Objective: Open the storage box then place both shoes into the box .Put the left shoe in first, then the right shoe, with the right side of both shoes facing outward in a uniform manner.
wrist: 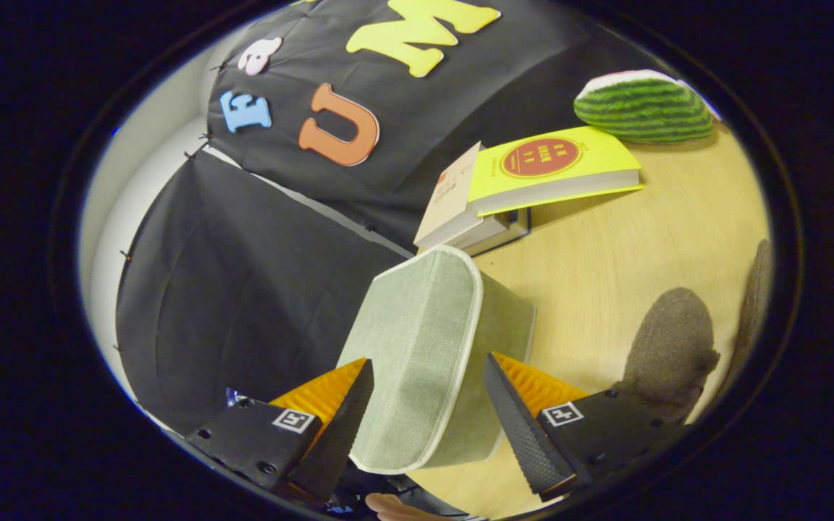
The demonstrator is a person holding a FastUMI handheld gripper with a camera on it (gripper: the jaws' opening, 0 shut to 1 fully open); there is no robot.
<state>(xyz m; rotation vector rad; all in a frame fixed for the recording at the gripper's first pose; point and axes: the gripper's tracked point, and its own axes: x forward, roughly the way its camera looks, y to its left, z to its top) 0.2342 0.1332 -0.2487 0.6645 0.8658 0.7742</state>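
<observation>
Presently: claw open, straddling storage box at lower centre, lid shut; fingers may slip off fabric.

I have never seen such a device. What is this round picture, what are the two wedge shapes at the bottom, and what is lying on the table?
The camera rides on a hand-held gripper and looks forward along its two jaws; those are the wedges you see. A person carries it; no robot arm is involved. The jaws stand open on either side of a pale green fabric storage box, not clearly pressing on it. The box's lid looks closed. On the wooden table beyond lie stacked books and a watermelon-slice toy. Beside the box lies a brown felt shoe.
</observation>
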